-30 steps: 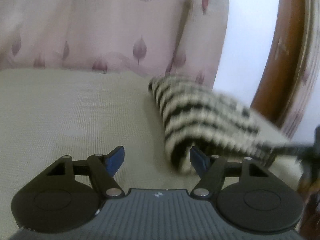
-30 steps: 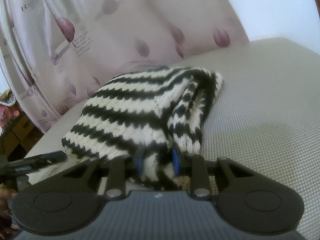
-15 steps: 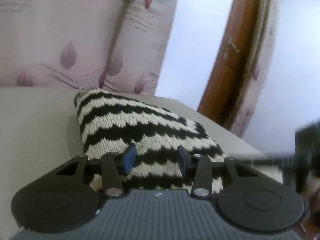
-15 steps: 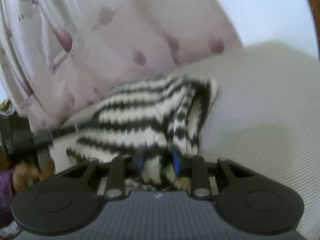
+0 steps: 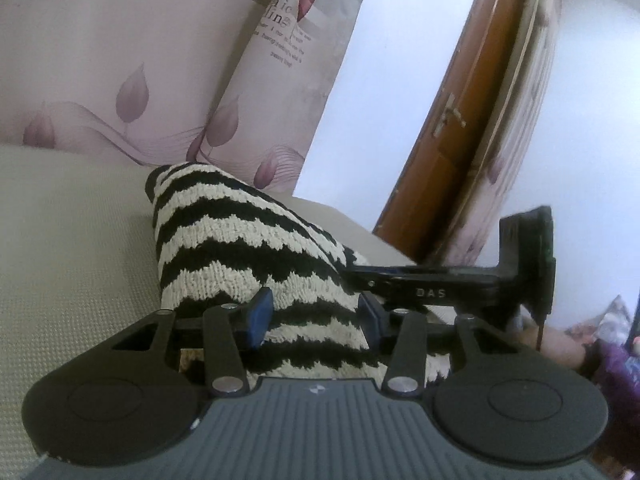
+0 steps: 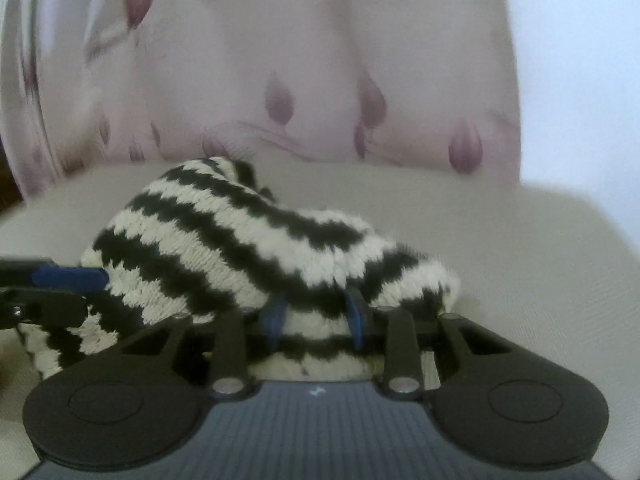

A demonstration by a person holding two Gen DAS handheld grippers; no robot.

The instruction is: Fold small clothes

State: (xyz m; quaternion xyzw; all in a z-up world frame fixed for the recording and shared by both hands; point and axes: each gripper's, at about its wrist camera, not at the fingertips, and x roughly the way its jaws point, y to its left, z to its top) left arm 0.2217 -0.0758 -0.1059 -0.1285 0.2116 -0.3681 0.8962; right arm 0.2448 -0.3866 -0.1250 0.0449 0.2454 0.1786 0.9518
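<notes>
1. The right gripper (image 6: 316, 316) pinches a bunch of the striped knit (image 6: 224, 236) tight between its blue pads
2. The left gripper (image 5: 312, 314) has just been opening a little; the knit sits between its pads (image 5: 258, 312), which hardly press it
3. The knit lies bunched on the beige bed (image 5: 72, 240)
4. If the left side slips out, the fold may flop open

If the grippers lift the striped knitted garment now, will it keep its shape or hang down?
The striped knitted garment will probably sag: it already drapes in soft humps. The chunky knit looks unlikely to slip between the right gripper pads. The left gripper jaws have just opened slightly around it.
</notes>
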